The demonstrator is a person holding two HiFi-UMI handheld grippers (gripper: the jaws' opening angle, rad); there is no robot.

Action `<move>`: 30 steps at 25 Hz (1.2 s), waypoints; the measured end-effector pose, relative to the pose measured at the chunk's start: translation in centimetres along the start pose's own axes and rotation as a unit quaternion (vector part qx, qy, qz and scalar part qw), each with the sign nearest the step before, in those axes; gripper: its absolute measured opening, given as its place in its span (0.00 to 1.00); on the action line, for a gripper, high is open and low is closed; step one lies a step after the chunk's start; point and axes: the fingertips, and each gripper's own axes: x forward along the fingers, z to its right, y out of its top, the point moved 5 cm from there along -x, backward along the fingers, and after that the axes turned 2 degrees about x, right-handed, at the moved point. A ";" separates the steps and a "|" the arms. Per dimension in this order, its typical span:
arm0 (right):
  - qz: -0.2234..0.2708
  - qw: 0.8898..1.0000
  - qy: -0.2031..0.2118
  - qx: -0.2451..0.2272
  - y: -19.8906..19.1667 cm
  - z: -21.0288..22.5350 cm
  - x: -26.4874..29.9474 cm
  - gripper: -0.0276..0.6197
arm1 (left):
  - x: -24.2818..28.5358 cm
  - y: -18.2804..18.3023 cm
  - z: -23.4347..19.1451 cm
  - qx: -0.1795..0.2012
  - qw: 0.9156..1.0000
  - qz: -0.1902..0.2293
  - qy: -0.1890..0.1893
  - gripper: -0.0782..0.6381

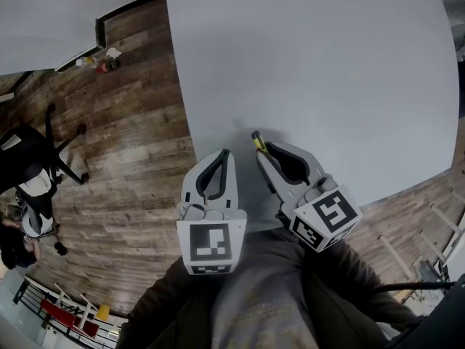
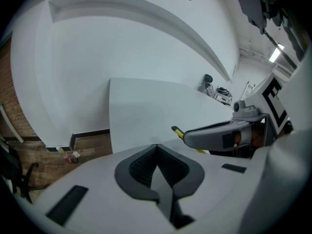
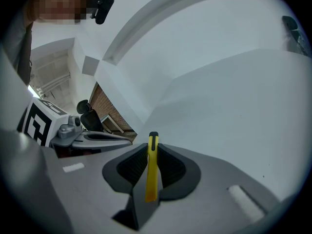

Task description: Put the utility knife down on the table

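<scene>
Yellow plastic utility knife with a black tip clamped between the dark ribbed pads of the right gripper. Seen along that gripper's jaws, the knife lies lengthwise in the closed gap, and its black end projects just past the fingertips towards the white table.

In the head view the right gripper reaches over the near edge of the table, with the knife's tip showing ahead of the jaws and above the white top. Whether the knife touches the surface cannot be judged from any view.

The left gripper is held just beside the right one, at the table's near corner. In the left gripper view its jaws are pressed together with nothing between them, and beyond them to the right appear the right gripper and the knife's yellow-and-black end.

Each gripper carries a cube with black-and-white square markers at its rear, close to the person's grey sleeves. Brown wooden plank floor lies left of the table, and a black office chair stands on it, well apart from the grippers.
</scene>
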 end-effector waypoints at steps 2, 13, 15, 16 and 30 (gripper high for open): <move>-0.001 1.000 0.000 0.000 -0.1 0.0 0.1 0.14 | 0.0 -0.1 -0.1 -0.002 1.000 -0.001 0.001 0.11; -0.011 1.000 -0.003 0.003 -0.6 0.4 0.4 0.14 | 0.4 -0.5 0.0 -0.005 1.000 -0.006 0.001 0.11; -0.011 1.000 -0.003 0.003 -0.6 0.4 0.4 0.14 | 0.5 -0.6 0.0 -0.005 1.000 -0.007 0.001 0.11; -0.011 1.000 -0.003 0.004 -0.7 0.4 0.4 0.14 | 0.5 -0.7 0.0 -0.006 1.000 -0.007 0.001 0.11; -0.010 1.000 -0.007 0.010 -0.6 0.5 0.4 0.14 | 0.3 -0.3 0.1 -0.003 1.000 -0.004 0.000 0.11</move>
